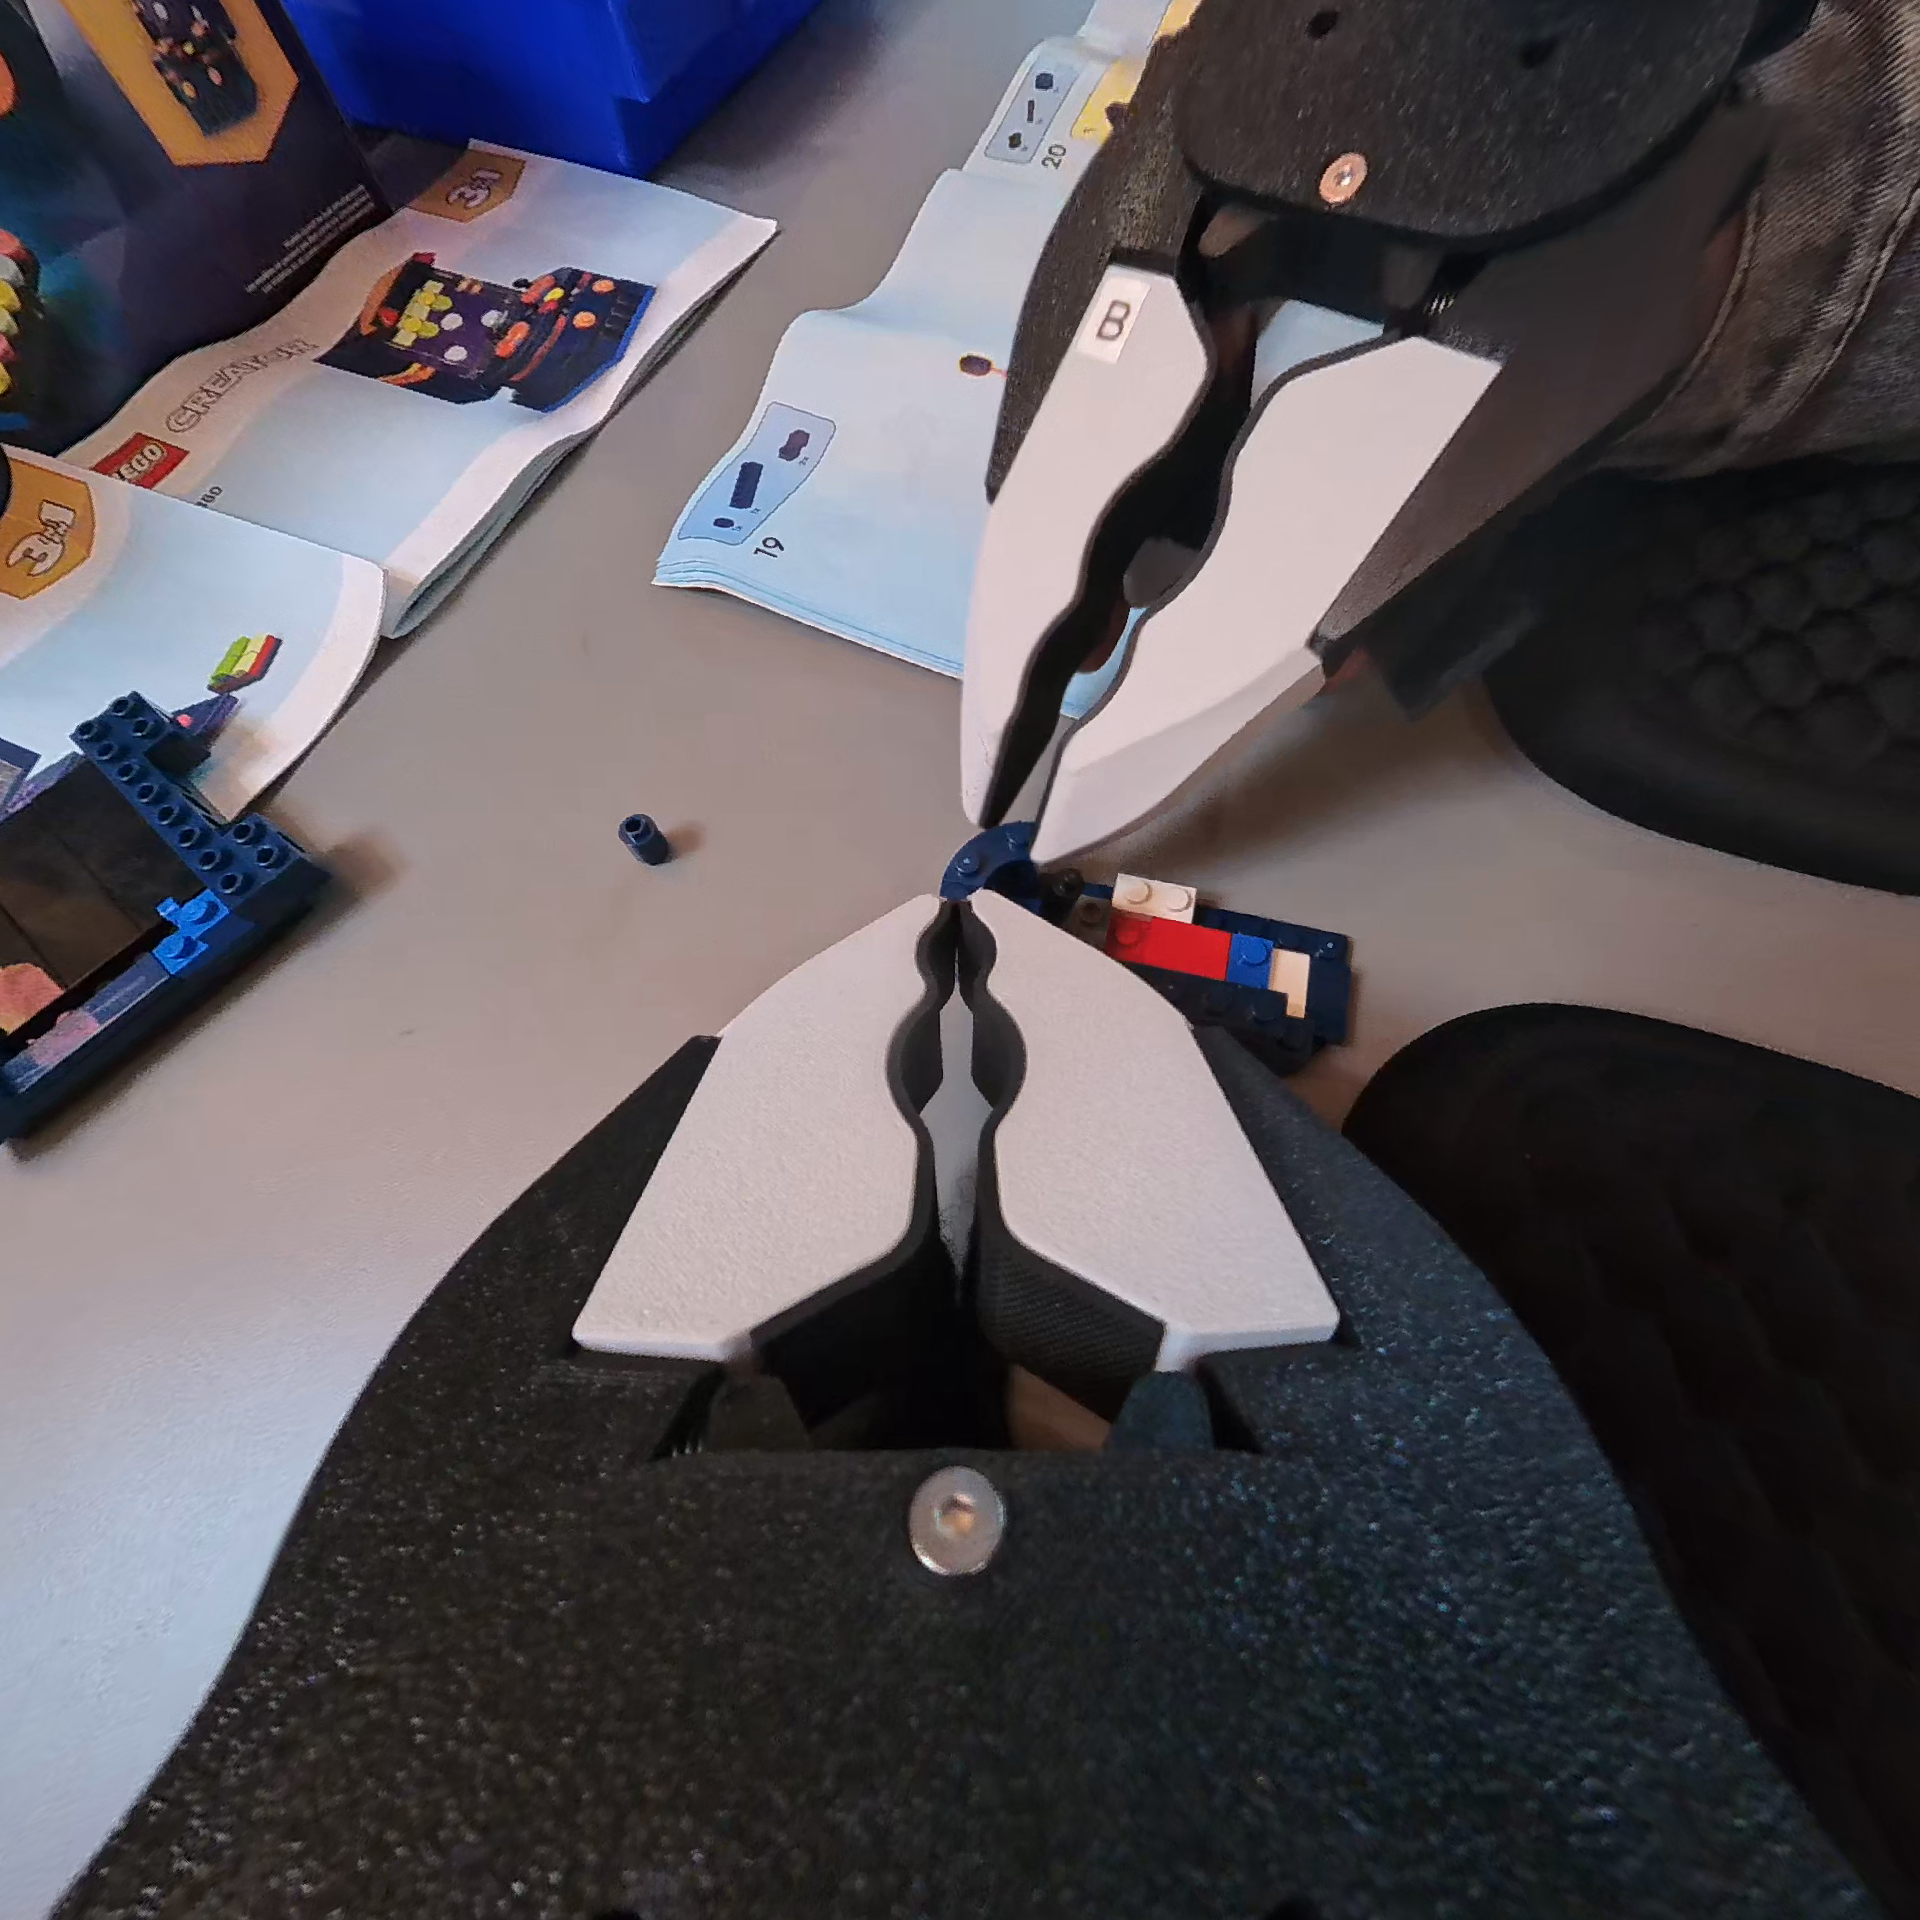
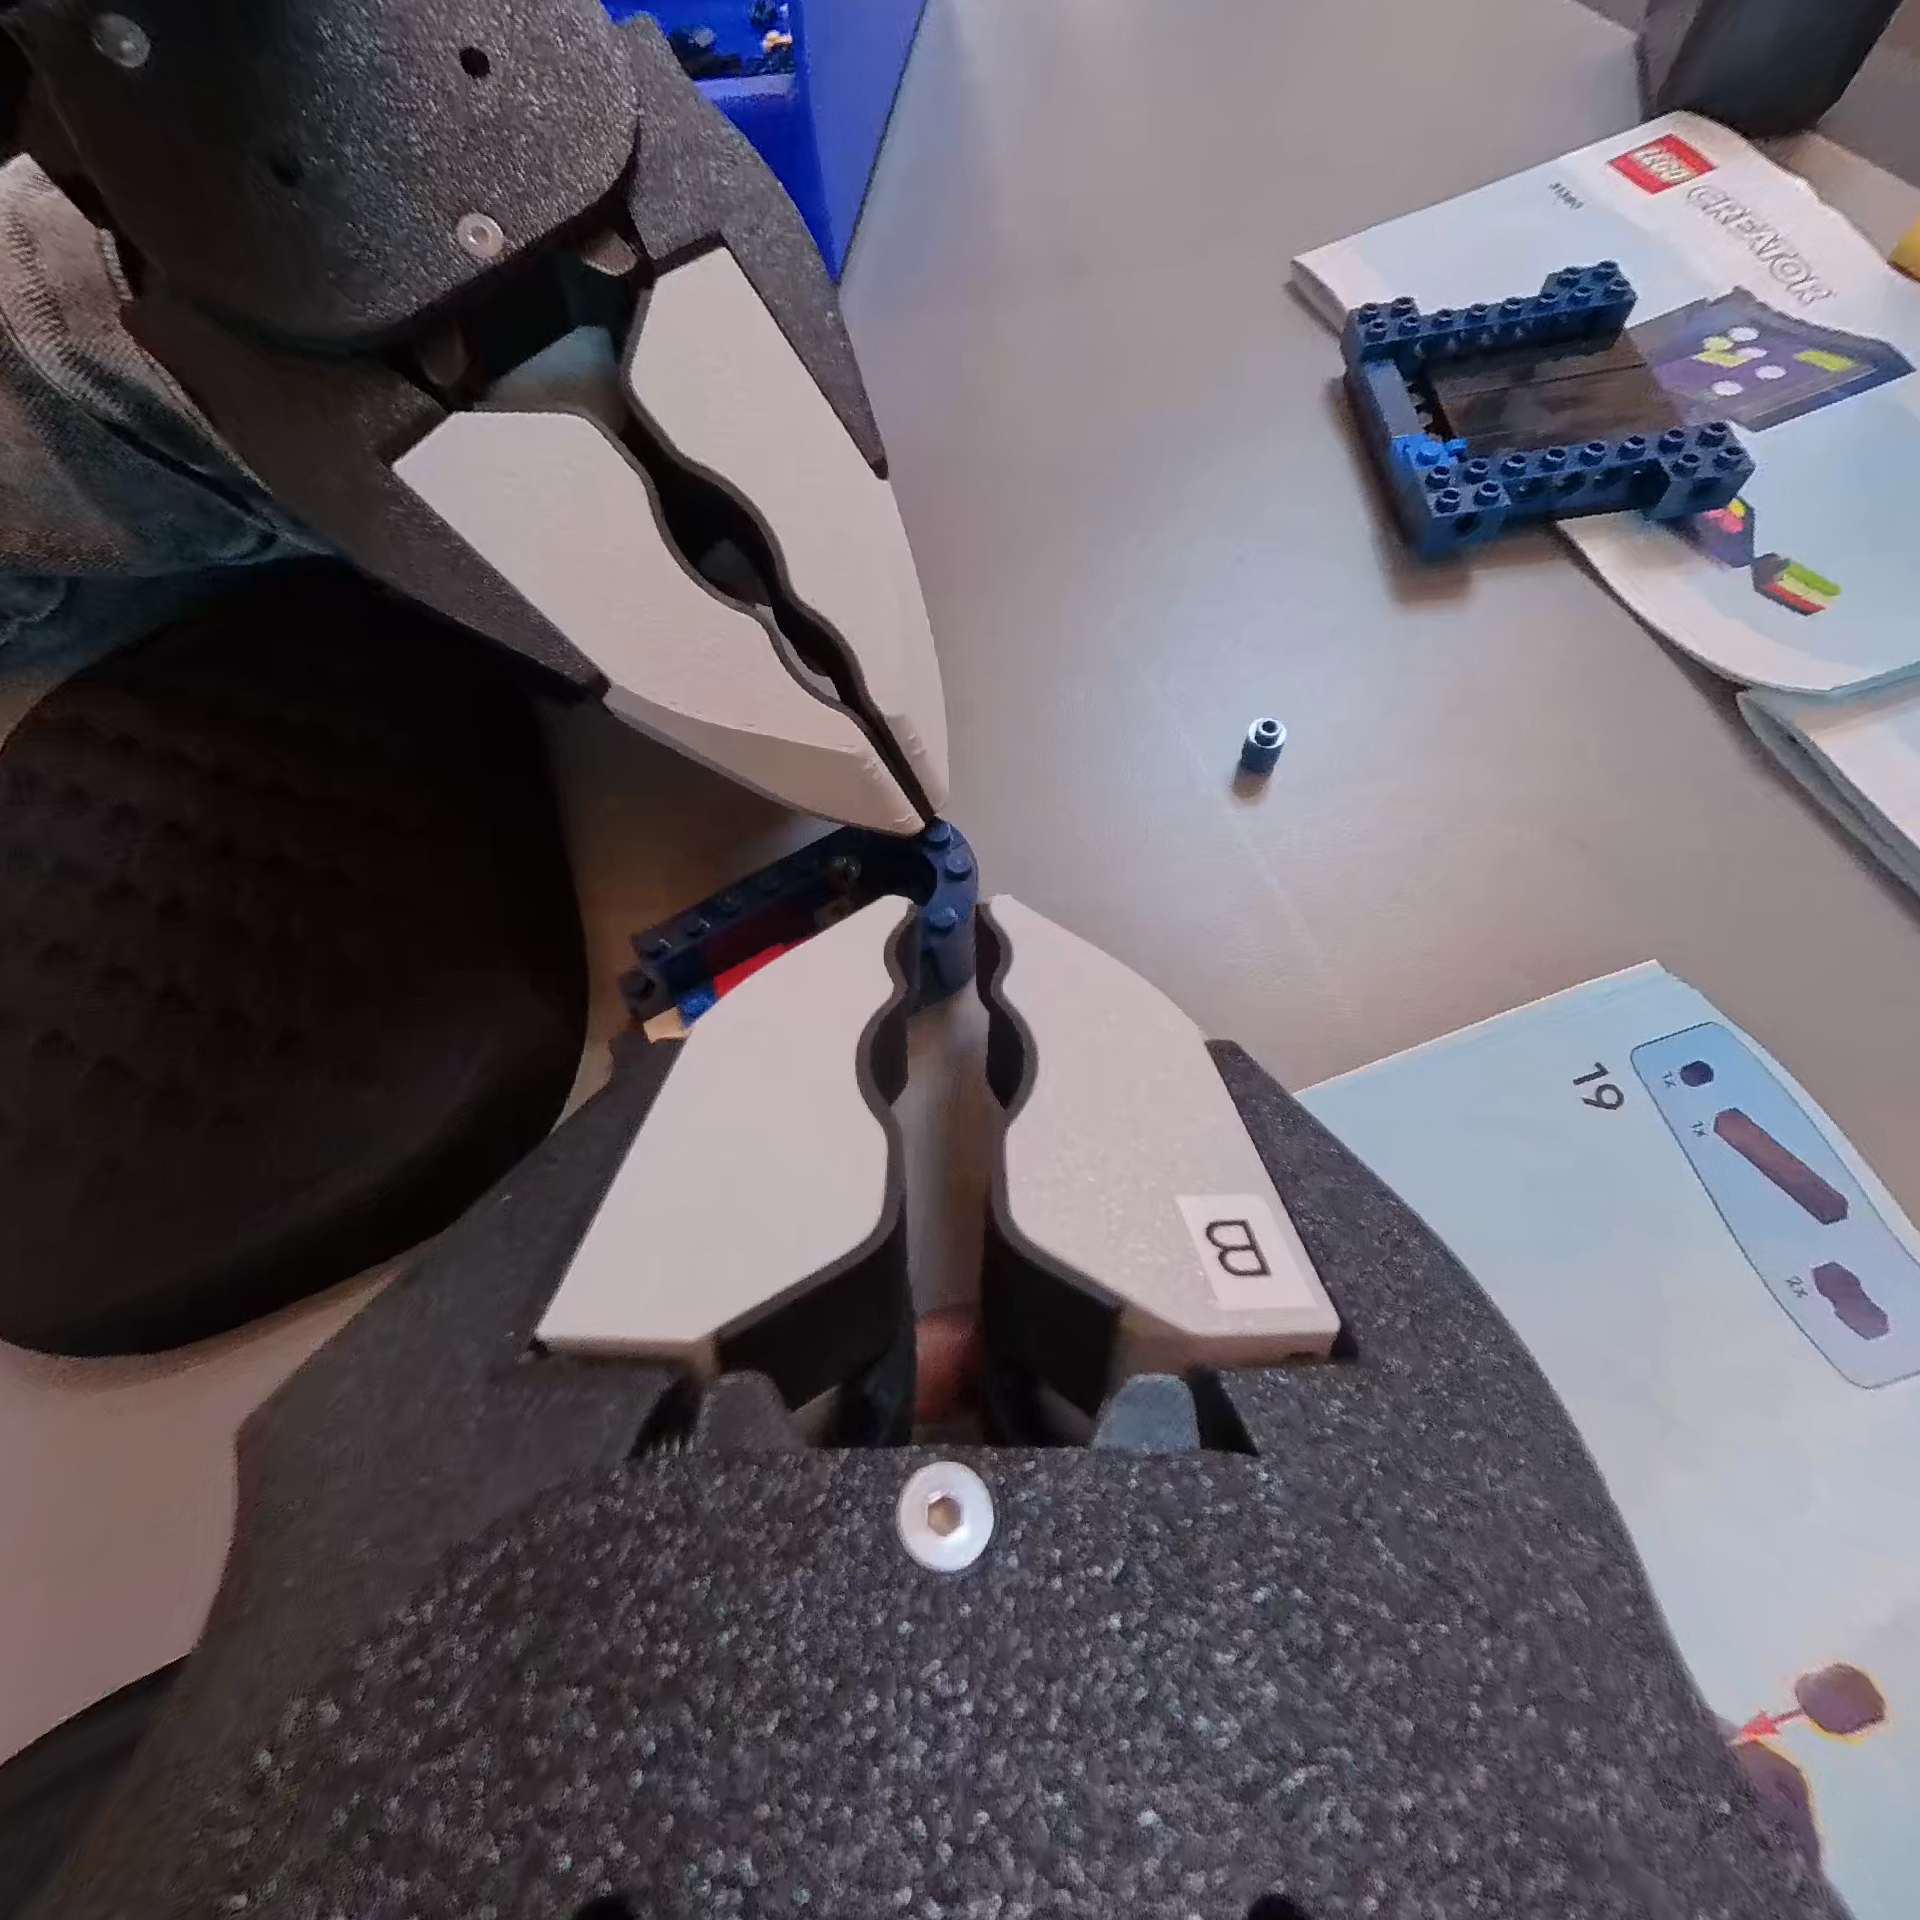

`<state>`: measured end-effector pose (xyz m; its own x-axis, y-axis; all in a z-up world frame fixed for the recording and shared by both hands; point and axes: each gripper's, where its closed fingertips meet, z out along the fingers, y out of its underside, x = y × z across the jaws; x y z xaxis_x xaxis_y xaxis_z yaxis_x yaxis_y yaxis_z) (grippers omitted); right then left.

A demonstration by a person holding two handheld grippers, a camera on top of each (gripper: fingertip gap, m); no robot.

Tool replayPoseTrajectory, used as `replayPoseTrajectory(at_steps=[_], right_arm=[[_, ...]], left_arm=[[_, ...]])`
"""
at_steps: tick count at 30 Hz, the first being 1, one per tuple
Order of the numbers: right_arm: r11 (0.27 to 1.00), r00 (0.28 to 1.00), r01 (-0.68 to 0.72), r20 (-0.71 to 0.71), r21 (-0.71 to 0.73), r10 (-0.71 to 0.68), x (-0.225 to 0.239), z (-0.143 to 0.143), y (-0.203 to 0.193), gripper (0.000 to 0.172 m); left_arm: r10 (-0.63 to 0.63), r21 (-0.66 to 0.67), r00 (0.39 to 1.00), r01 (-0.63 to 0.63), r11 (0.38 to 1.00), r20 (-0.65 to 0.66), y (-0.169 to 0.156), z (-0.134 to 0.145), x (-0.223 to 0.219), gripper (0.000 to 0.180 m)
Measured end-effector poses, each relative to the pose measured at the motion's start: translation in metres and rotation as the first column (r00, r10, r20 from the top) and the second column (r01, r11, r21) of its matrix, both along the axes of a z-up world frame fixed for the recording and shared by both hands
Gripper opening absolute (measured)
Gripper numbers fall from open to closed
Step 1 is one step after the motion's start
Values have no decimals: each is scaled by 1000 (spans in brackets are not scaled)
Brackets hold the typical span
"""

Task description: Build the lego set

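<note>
A grey table [image 1: 540, 1039] carries everything, and along its near edge sit two black rounded cushions [image 2: 260, 987]. At the far side stands a blue bin [image 1: 582, 73] next to a dark printed box [image 1: 177, 156]. Three pale instruction booklets lie on the table: an open one [image 2: 1558, 1299] close beside the right gripper, a closed one with a picture cover [image 1: 436, 343], and a third [image 1: 187, 623] partly under a half-built frame of dark blue bricks [image 2: 1527, 416].

The left gripper [image 1: 956, 906] has its two pale fingers together, their tips pinching one end of a dark blue curved brick piece [image 1: 982, 860]. The right gripper [image 2: 940, 940] reaches in from the opposite side, its jaws narrowly apart and clamped on the other end of that same curved piece; in the right wrist view the studded blue end sits between the fingertips [image 2: 1023, 935], touching both. The curved piece joins onto a small flat build [image 1: 1226, 956] of dark blue, red, bright blue and cream bricks that lies on the table just beside both grippers, close to the nearer cushion. Whether that build rests flat or is lifted slightly cannot be told.

A single small dark blue round brick [image 1: 646, 837] lies alone on the bare table, between the grippers and the brick frame, well apart from both.
</note>
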<state>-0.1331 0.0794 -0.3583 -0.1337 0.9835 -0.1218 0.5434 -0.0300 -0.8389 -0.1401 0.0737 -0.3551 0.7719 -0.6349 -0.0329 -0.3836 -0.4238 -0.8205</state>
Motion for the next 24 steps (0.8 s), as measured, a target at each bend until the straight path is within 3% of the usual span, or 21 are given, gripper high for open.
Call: replayPoseTrajectory(at_steps=[15,17,20,24], right_arm=[[999,999,11,32,49,-13,4,1,-1,13],[998,1000,19,-15,57,-18,8,15,6,33],[997,993,34,-112,71,-26,29,52,22,44],[982,977,124,-189,139,-97,75,84,59,58]], left_arm=[[-54,41,997,57,998,-56,-4,0,7,0],[-49,82,996,55,995,-76,-3,2,4,16],[-36,187,998,43,981,-42,1,22,-5,46],[16,284,985,-65,957,174,9,50,-16,83]])
